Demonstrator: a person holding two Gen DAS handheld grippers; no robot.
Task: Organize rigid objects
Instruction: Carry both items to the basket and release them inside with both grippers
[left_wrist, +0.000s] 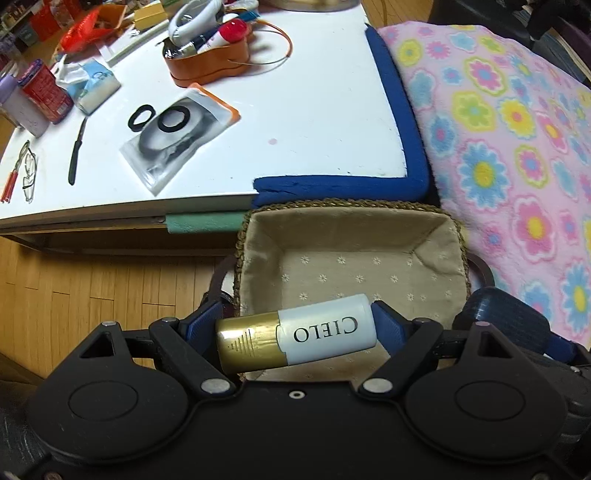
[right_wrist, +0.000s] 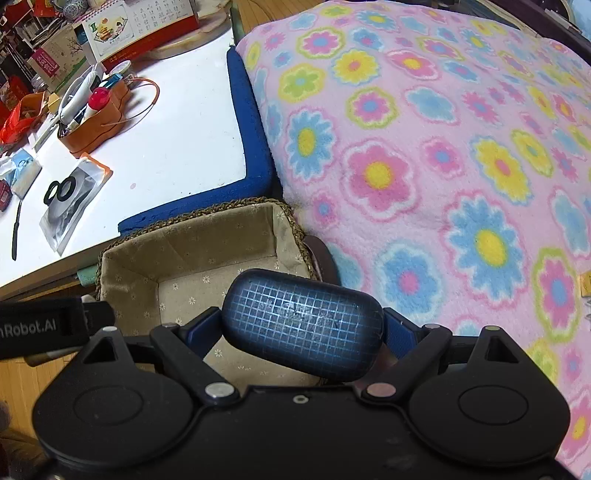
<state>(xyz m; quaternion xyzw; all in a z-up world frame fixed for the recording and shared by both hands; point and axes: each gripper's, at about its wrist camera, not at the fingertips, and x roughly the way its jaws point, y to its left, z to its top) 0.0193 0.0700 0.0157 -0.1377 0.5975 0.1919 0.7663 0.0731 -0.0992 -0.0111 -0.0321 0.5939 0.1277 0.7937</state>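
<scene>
Blue-padded left gripper (left_wrist: 299, 326) clamps a smooth gold-and-white cylinder marked CIELO (left_wrist: 295, 338) endwise over the woven, cloth-lined square basket (left_wrist: 439, 236). Right gripper (right_wrist: 303, 330) pinches a dark-blue, grid-textured rounded case (right_wrist: 303, 323) above the same basket (right_wrist: 192, 232).

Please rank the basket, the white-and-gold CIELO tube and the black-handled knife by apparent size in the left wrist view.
1. basket
2. CIELO tube, though nearness to the camera inflates it
3. knife
</scene>
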